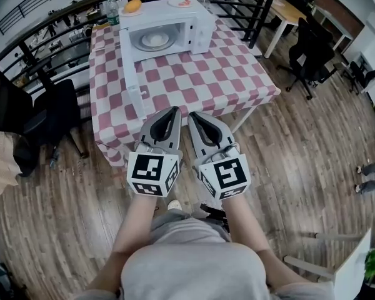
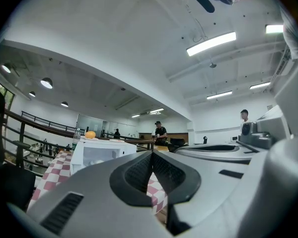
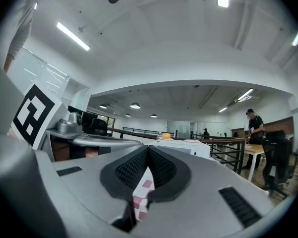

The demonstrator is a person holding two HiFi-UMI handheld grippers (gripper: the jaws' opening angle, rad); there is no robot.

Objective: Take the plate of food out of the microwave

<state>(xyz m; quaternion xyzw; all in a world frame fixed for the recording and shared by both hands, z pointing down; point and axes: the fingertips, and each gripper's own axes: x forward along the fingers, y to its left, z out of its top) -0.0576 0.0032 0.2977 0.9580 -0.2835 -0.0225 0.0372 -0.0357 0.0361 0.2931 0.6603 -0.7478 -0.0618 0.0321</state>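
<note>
A white microwave (image 1: 175,27) stands at the far side of a table with a red-and-white checked cloth (image 1: 194,80). Its door (image 1: 130,67) hangs open to the left. Inside lies a pale plate (image 1: 154,40); what is on it I cannot make out. My left gripper (image 1: 172,109) and right gripper (image 1: 192,114) sit side by side over the table's near edge, both shut and empty, pointing level at the microwave. The left gripper view shows its touching jaws (image 2: 152,152) with the microwave (image 2: 97,155) beyond. In the right gripper view the jaws (image 3: 147,148) also meet, with the microwave (image 3: 188,147) ahead.
An orange on a plate (image 1: 132,6) and a second plate (image 1: 182,2) rest on the microwave's top, with a water bottle (image 1: 113,11) to its left. A black chair (image 1: 56,114) stands left of the table, a dark railing (image 1: 250,5) behind it, office chairs (image 1: 312,55) at the right.
</note>
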